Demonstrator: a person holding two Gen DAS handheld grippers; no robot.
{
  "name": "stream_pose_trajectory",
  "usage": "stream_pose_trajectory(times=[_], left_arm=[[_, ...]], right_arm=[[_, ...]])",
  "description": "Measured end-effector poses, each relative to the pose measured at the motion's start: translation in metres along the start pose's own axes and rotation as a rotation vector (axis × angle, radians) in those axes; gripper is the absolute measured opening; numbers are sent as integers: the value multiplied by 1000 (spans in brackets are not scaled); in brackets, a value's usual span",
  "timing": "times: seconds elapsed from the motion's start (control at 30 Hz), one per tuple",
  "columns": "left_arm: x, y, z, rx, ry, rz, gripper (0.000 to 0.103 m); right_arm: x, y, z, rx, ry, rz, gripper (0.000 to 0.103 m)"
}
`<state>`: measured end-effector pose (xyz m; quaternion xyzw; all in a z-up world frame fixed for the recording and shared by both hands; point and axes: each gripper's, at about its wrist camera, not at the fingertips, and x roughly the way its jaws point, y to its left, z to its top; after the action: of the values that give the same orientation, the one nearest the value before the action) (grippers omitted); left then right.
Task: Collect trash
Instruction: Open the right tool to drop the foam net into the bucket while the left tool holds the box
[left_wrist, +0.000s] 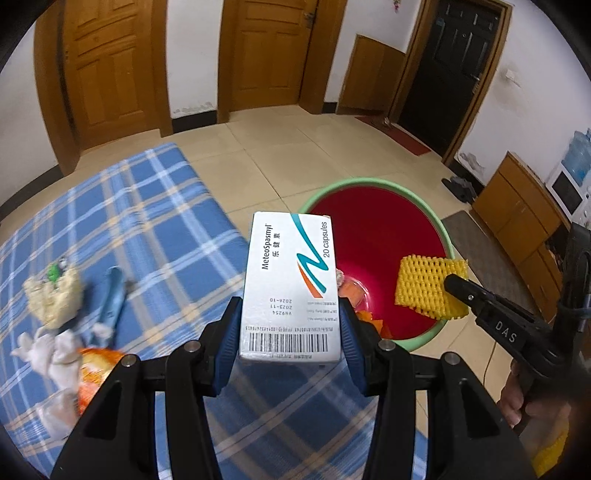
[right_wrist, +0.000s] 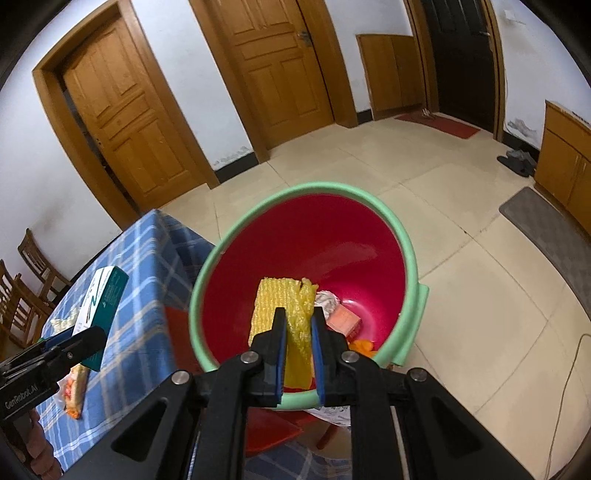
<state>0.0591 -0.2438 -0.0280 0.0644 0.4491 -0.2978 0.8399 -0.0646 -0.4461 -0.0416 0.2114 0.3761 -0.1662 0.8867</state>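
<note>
Two pieces of trash hang near the red plastic basin with green rim (right_wrist: 406, 236). The left gripper (left_wrist: 290, 325) clamps a white cardboard medicine box (left_wrist: 291, 280) at the checked table's edge; carry it fully over the rim. The right gripper (right_wrist: 298, 325) pinches yellow foam netting (right_wrist: 284, 306) over the basin, so let go there. Trash at the bottom is partly hidden.

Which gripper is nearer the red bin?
Right. The right gripper, holding yellow foam netting, is over the red bin; the left gripper, holding a medicine box, sits beside it over the table.
</note>
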Motion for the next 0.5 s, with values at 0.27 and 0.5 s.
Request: stream_pose_trajectory(times=[0.27,0.5], left_arm=[[32,-20,6,41,47,-20,51],[50,-39,11,79,68,-40,51]], right_arm=[[13,-18,1,34,15,-7,27],[14,-31,2,59,10,-12,34]])
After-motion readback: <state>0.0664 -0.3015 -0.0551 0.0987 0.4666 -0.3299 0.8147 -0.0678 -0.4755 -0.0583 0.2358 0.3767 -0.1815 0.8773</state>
